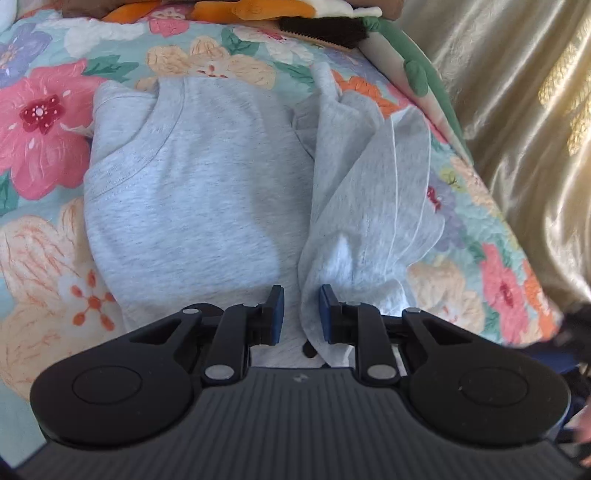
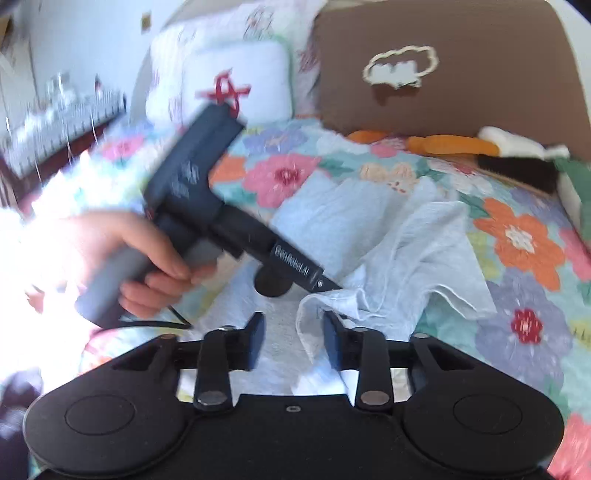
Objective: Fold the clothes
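Observation:
A light grey T-shirt (image 1: 192,184) lies on the floral bedspread (image 1: 40,122), collar at the left and a bunched flap (image 1: 369,206) folded over its right side. My left gripper (image 1: 302,314) is open just above the shirt's near edge, with a fold of cloth between its blue pads (image 1: 277,314). In the right wrist view the same shirt (image 2: 399,236) lies crumpled ahead. My right gripper (image 2: 294,341) is open over its near corner. The left gripper's body (image 2: 207,192) is held by a hand (image 2: 140,258), its tip touching the cloth.
A gold satin curtain (image 1: 517,110) hangs along the bed's right side. Orange and green soft items (image 1: 258,11) and a dark brush (image 1: 325,31) lie at the bed's far end. A brown headboard (image 2: 443,74) and white pillow (image 2: 236,77) stand behind.

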A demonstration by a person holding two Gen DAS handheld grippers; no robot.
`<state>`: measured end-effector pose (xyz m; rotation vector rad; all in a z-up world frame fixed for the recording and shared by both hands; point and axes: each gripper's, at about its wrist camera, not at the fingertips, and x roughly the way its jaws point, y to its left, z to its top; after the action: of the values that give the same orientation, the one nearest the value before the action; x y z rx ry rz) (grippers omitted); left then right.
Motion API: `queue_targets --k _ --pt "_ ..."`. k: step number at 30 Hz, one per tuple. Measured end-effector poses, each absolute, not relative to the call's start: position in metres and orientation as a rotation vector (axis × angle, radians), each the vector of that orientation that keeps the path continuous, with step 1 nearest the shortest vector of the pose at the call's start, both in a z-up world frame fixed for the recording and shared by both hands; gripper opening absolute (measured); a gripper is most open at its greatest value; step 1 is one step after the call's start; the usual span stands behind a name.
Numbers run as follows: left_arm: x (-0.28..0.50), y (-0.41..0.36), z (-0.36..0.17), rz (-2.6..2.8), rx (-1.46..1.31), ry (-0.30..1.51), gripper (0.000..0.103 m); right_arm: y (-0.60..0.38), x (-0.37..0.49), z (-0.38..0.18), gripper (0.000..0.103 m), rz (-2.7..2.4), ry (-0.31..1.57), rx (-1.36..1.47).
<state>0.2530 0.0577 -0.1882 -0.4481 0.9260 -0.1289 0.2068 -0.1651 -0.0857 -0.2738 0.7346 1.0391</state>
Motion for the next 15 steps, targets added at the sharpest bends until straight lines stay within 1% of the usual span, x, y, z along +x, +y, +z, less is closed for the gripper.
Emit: queue_targets --k 1,5,11,13,14,15 --pt "0.253 0.059 -0.189 -0.127 -0.448 0.926 0.022 -0.175 0.209 -0.082 0.064 1.034 0.75 -0.236" --pt "0.254 0.066 -0.192 -0.124 -0.502 0.932 0.022 -0.187 0.23 -0.095 0.065 0.922 0.799 -0.238" --pt "0.253 0.064 -0.185 -0.112 -0.47 0.938 0.022 -0.168 0.24 -0.136 0.065 1.022 0.957 -0.188" --pt "0.249 0.058 -0.173 -0.111 -0.391 0.912 0.021 -0.155 0.228 -0.138 0.064 1.056 0.912 -0.298" --pt "0.245 0.054 -0.169 -0.121 -0.34 0.9 0.023 -0.149 0.219 -0.14 0.064 1.078 0.886 -0.372" --pt "0.242 0.05 -0.164 -0.13 -0.288 0.887 0.028 -0.144 0.211 -0.143 0.064 1.101 0.871 -0.441"
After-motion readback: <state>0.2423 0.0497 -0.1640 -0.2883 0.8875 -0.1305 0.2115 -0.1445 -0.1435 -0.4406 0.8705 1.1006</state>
